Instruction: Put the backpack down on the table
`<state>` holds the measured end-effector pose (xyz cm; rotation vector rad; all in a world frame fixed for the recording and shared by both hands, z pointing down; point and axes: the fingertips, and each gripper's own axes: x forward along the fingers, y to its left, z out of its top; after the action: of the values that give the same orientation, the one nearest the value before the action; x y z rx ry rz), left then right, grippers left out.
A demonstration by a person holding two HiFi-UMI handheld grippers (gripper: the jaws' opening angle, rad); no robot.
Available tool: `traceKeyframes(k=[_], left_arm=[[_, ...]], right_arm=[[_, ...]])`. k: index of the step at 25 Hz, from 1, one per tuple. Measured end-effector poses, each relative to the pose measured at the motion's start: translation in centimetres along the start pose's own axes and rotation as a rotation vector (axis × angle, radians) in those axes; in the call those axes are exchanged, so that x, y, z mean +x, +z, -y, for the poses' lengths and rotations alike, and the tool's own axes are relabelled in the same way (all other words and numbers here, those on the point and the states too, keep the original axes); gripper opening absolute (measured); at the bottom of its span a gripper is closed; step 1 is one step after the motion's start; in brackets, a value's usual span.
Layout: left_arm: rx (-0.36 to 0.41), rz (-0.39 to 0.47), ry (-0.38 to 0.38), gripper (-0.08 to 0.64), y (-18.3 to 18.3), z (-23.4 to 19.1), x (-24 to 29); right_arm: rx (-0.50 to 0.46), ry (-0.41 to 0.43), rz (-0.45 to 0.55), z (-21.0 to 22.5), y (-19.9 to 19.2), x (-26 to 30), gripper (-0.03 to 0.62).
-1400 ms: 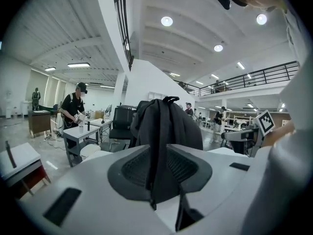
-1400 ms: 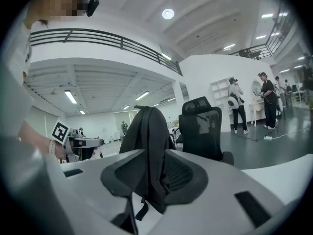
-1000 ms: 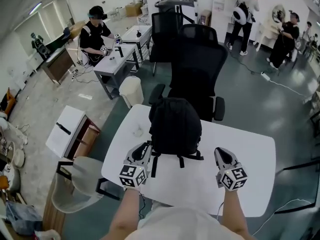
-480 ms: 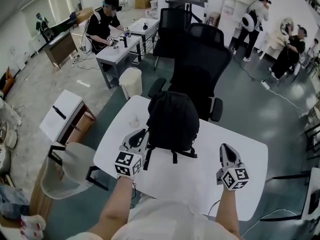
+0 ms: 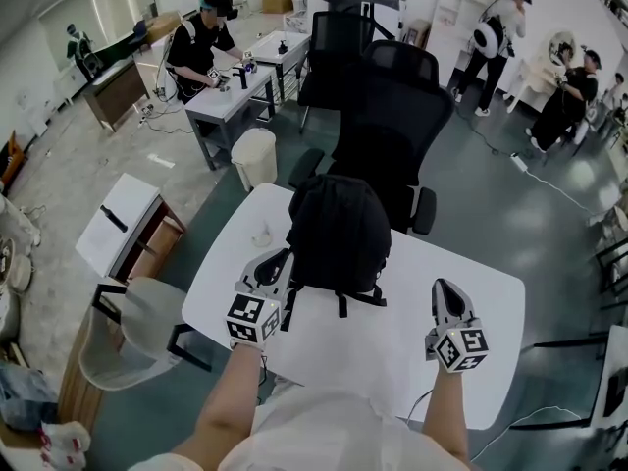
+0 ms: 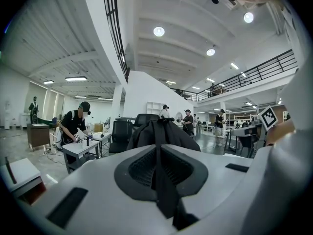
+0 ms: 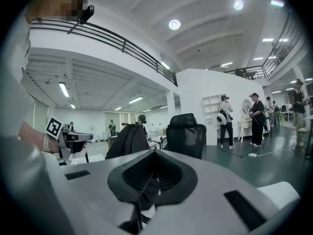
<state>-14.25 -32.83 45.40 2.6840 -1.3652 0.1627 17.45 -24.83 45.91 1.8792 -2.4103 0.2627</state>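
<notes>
The black backpack [image 5: 339,229] stands upright on the white table [image 5: 471,273], its loose straps trailing toward me. My left gripper [image 5: 275,260] hovers at the backpack's lower left side, beside one strap; its jaws are closing to shut and I see nothing pinched between them. In the left gripper view the backpack [image 6: 164,133] is straight ahead beyond the left gripper [image 6: 157,155]. My right gripper [image 5: 442,287] is shut and empty, off to the right of the backpack over bare tabletop. The right gripper view shows the right gripper [image 7: 151,173] and the backpack [image 7: 128,141] to its left.
A black office chair [image 5: 392,116] stands right behind the table. A small clear object [image 5: 263,234] lies on the table left of the backpack. A grey chair [image 5: 137,332], a white cabinet [image 5: 123,229] and a white bin [image 5: 255,160] stand to the left. People work at desks farther off.
Both grippers have lifted slightly off the table and the left gripper's jaws have drawn together. The backpack has stayed in place, upright.
</notes>
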Motion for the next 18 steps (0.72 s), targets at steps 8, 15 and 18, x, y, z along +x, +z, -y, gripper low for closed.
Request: traceKeyframes(k=[8, 15, 18], left_arm=[[-0.007, 0.018, 0.006, 0.046, 0.34, 0.07, -0.15], [-0.014, 0.027, 0.0, 0.046, 0.59, 0.35, -0.12], [-0.016, 0.032, -0.003, 0.046, 0.76, 0.42, -0.03]], right_arm=[[-0.021, -0.003, 0.003, -0.1, 0.33, -0.42, 0.017], [-0.029, -0.001, 0.002, -0.29, 0.65, -0.55, 0.017], [-0.034, 0.003, 0.002, -0.36, 0.82, -0.51, 0.017]])
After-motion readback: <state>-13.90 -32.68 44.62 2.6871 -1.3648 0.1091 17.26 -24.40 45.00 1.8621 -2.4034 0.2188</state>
